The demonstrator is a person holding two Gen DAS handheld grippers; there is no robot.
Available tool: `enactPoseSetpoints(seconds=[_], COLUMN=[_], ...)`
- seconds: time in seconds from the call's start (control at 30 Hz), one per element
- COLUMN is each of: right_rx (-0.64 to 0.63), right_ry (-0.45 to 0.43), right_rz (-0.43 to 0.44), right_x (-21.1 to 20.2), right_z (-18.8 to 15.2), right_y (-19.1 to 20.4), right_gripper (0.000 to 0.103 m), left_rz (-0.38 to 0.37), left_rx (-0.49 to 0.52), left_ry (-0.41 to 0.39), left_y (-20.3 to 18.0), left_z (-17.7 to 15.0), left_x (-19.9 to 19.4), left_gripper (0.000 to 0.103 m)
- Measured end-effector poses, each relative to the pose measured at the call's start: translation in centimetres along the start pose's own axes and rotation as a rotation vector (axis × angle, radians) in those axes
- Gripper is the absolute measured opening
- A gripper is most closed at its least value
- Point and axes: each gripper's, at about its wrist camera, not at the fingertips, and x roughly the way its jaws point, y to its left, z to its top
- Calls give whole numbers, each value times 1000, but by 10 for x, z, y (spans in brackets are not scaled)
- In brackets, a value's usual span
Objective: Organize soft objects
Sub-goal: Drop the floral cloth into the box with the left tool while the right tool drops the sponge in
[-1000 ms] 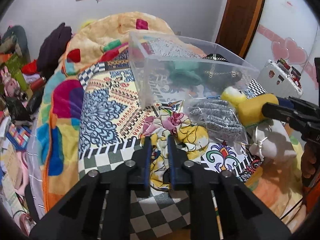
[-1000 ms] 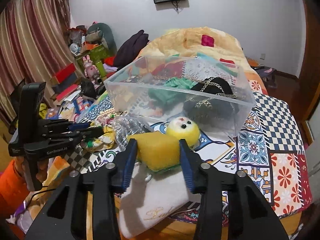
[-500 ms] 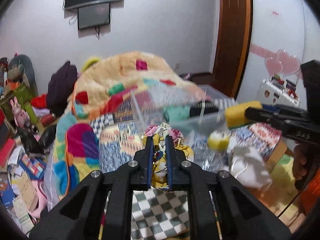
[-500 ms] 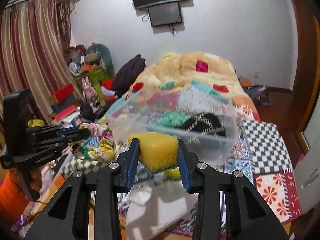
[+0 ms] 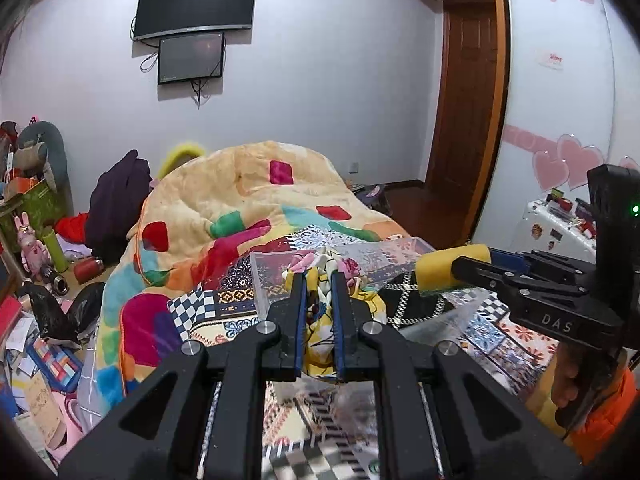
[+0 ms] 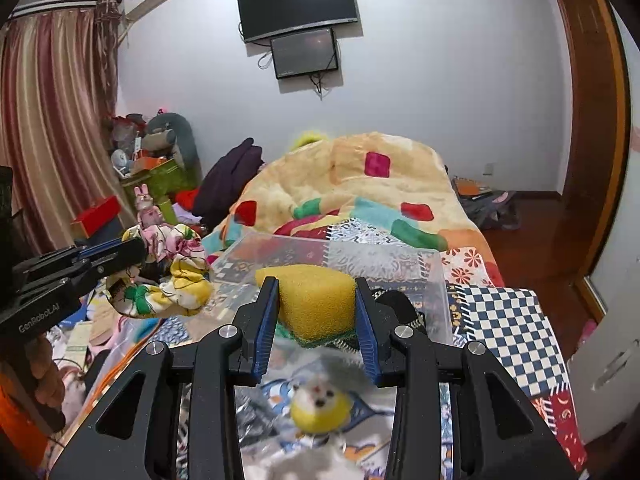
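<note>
My left gripper (image 5: 319,280) is shut on a floral yellow-and-pink cloth (image 5: 320,332) and holds it raised in front of the clear plastic box (image 5: 272,276); it also shows in the right wrist view (image 6: 132,256) with the cloth (image 6: 176,280) hanging from it. My right gripper (image 6: 316,284) is shut on a yellow sponge (image 6: 314,300) with a green underside, raised over the box (image 6: 432,276). The sponge also shows in the left wrist view (image 5: 434,274). A black item with a chain (image 5: 416,304) lies in the box.
A small yellow round plush toy (image 6: 318,410) and a white pouch (image 6: 304,464) lie on the patterned bedspread below my right gripper. A bulky orange quilt (image 5: 248,200) is heaped behind the box. Clutter covers the floor on the left (image 5: 36,320).
Both grippers have risen off the bed with their loads: the floral cloth and the sponge went up to box-rim height. The plush toy stayed on the bed.
</note>
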Motion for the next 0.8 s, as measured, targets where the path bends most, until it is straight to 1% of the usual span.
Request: enactPoseSetpoints(seconds=[0.13,0.3,0.47,0.63,0.7,0.77,0.8], right_rx=[15,34,21,0,-2,-3,-4], right_ry=[30,90,154,181,184,188,187], right_rz=[-4,-6,-3,-18,-34,-45,-54], right_x=[18,41,57,62,61,60,58], right_z=[3,2,-4,-9,-9,-9,-9], right_y=[-6,-14,-15,-16,-18,-19,-20], right_gripper=[34,34,34,35,37,41,47], left_rz=[7,9,-3,-20,-29,-35,-34], left_rx=[3,8,13,1,-7,-11,-8], left_ry=[44,110,165,226,243,245,242], left_y=[-1,-2,-6,-7,-6,-7,-7], left_z=[-1,-6,-14,-20,-22,-23,-23], left_x=[27,62,82,97,99,98,96], left_gripper=[11,11,11,11,14,20,25])
